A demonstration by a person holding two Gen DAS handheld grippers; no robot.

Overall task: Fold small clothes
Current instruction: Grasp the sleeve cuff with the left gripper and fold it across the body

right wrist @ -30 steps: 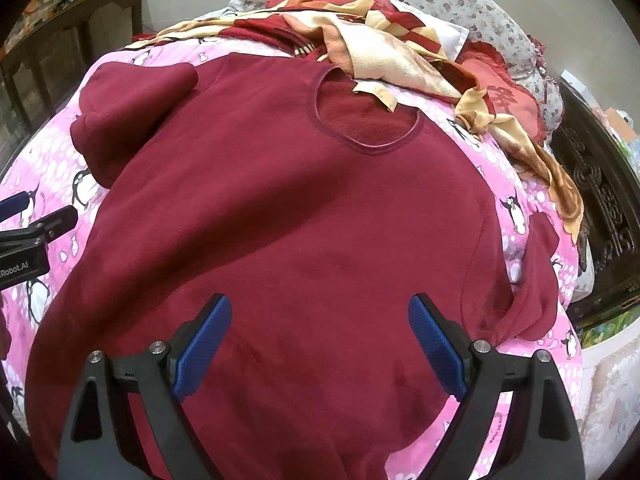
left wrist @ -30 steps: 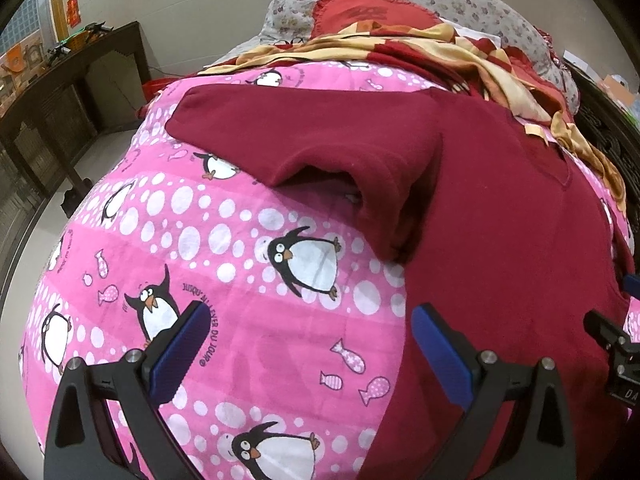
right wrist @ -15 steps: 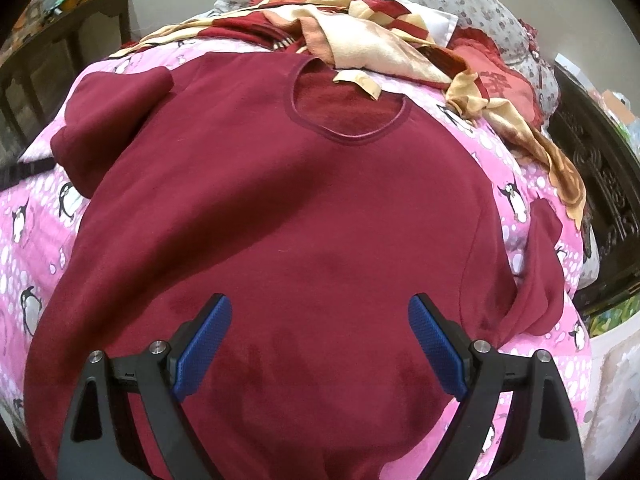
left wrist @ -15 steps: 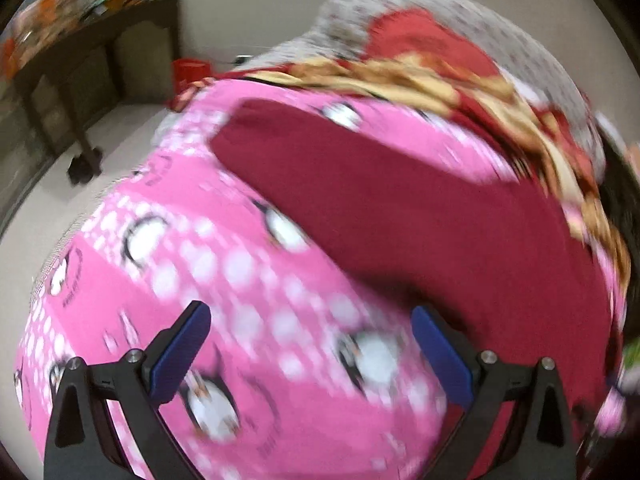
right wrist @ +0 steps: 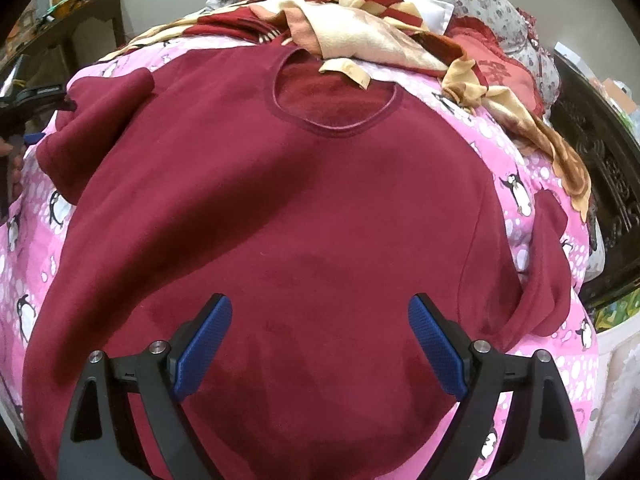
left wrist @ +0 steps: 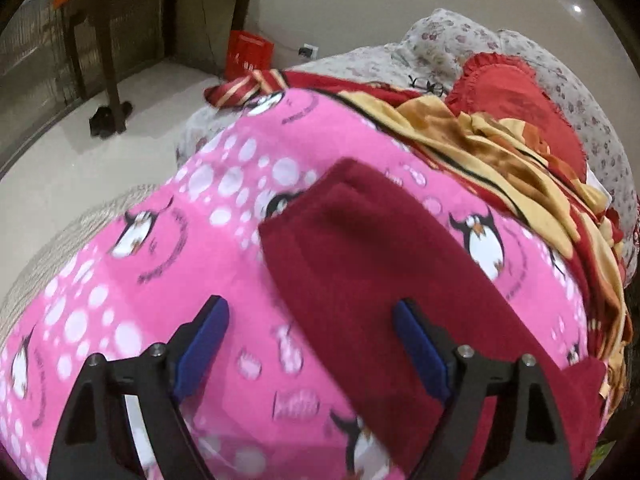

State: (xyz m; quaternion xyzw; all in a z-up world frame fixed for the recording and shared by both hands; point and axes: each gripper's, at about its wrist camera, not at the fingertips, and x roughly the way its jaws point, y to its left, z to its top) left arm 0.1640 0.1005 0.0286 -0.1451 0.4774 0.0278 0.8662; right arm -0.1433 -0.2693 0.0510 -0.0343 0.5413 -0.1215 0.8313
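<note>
Shirt: maroon shirt (right wrist: 304,216) lies spread front-up on the pink blanket (right wrist: 536,384), neckline (right wrist: 336,100) toward the far edge, hem toward me.
Left sleeve: in my left view the sleeve (left wrist: 360,248) runs slantwise over the blanket (left wrist: 160,264), cuff pointing to the far left edge. The view is a bit blurred.
Left claw: left gripper (left wrist: 310,354) is spread wide and carries nothing. The sleeve passes under the gap, nearer my right finger; I can't tell whether the finger (left wrist: 420,352) touches the cloth.
Right claw: right gripper (right wrist: 320,346) is also spread wide and empty, poised over the lower middle of the shirt body. Cloth fills the whole gap between the pads (right wrist: 204,344); contact not clear.
Right sleeve: sleeve (right wrist: 548,264) bunched at the blanket's right edge, well to the right of my right claw.
Far edge: a rumpled red-and-tan cover (right wrist: 380,36) overlaps the blanket; a strip of it rests over the neckline. Floral pillows (left wrist: 460,40) behind.
Left of bed: dark table (left wrist: 132,4) on the floor.
</note>
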